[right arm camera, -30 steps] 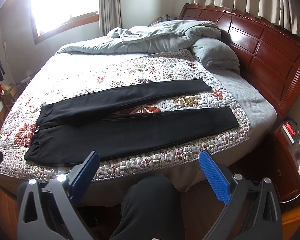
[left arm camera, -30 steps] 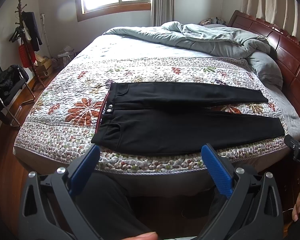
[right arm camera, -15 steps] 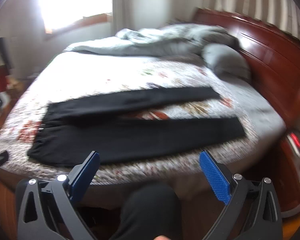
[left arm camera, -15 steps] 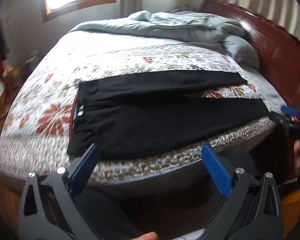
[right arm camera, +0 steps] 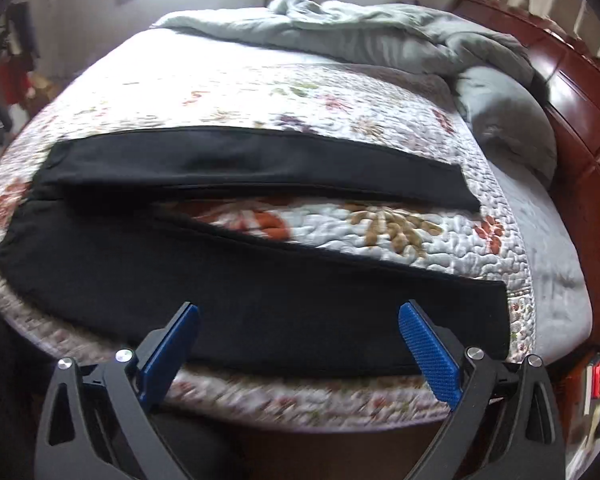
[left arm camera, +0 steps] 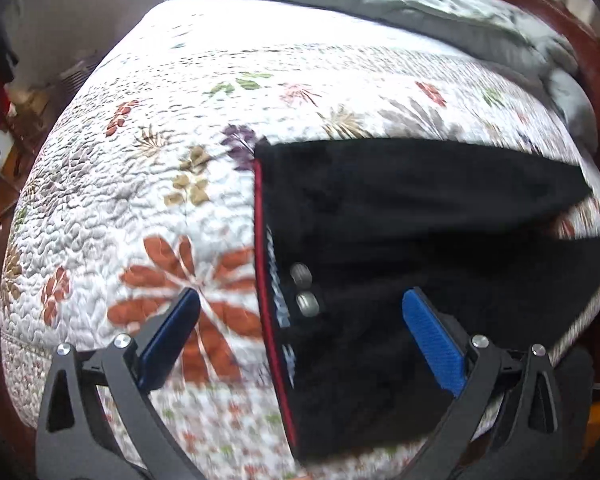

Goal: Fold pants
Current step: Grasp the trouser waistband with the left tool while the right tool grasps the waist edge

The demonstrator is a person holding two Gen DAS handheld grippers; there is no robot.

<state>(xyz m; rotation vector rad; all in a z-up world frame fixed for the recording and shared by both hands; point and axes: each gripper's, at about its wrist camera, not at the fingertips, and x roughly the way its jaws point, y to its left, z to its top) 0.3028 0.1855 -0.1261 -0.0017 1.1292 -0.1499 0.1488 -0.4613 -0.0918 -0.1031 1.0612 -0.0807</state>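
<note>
Black pants [left arm camera: 420, 232] lie flat on a flowered quilt [left arm camera: 140, 184], waistband to the left with a red inner edge and two silver buttons [left arm camera: 305, 288]. My left gripper [left arm camera: 300, 304] hovers open just above the waistband, one finger over the quilt and one over the black cloth. In the right wrist view the two legs [right arm camera: 260, 292] spread apart, with quilt showing between them. Over the near leg, close to the bed's front edge, my right gripper [right arm camera: 298, 316] stands open. Neither gripper holds anything.
A crumpled grey duvet [right arm camera: 360, 36] and a grey pillow [right arm camera: 508, 124] lie at the far end of the bed. A dark red wooden headboard [right arm camera: 580, 92] runs along the right. The bed's front edge [right arm camera: 300, 404] drops off just below the near leg.
Both grippers have moved forward and down, close over the pants. The left one has swung toward the waistband, the right one toward the near leg. Both stay open.
</note>
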